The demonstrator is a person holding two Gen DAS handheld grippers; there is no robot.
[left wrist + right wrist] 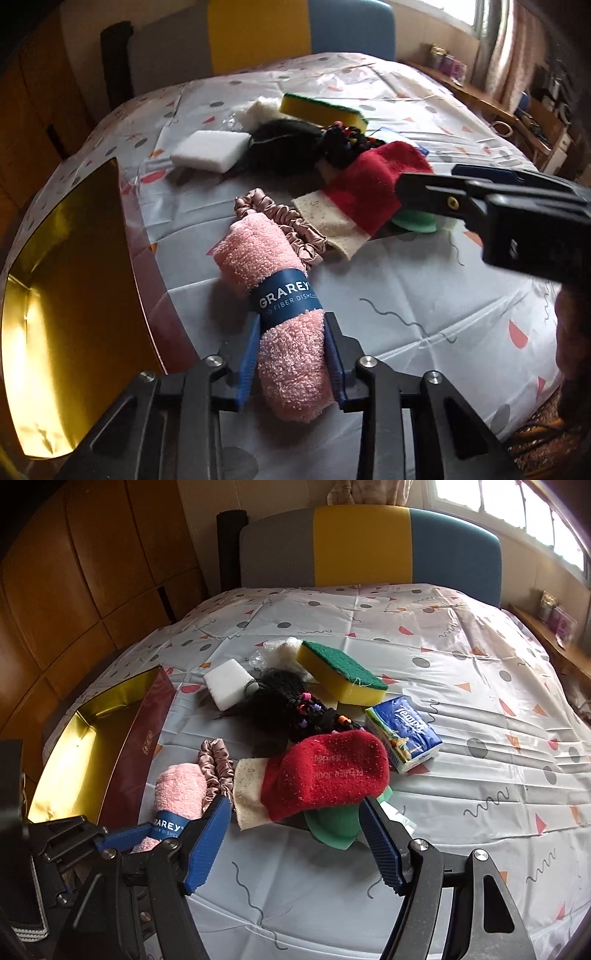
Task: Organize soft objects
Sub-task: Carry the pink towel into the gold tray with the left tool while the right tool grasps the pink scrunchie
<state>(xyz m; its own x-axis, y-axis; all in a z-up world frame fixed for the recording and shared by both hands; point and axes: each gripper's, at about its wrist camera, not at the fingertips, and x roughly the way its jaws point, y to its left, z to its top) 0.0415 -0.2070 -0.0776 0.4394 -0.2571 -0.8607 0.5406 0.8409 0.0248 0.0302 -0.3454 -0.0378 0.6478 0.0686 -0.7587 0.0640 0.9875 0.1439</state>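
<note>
Beside the empty gold-lined box (88,738), left gripper (291,354) clamps the pink rolled cloth (273,295) on the tablecloth (443,812); right gripper (295,834) hangs open over the red sock (325,771). Nothing boxed yet; sponges, scrunchie, tissues remain

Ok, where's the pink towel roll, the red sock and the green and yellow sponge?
pink towel roll (284,354), left wrist view, on its lower fluffy part between the blue fingers.
red sock (328,771), right wrist view, middle of the red fuzzy part.
green and yellow sponge (343,664), right wrist view, on its green top.
</note>
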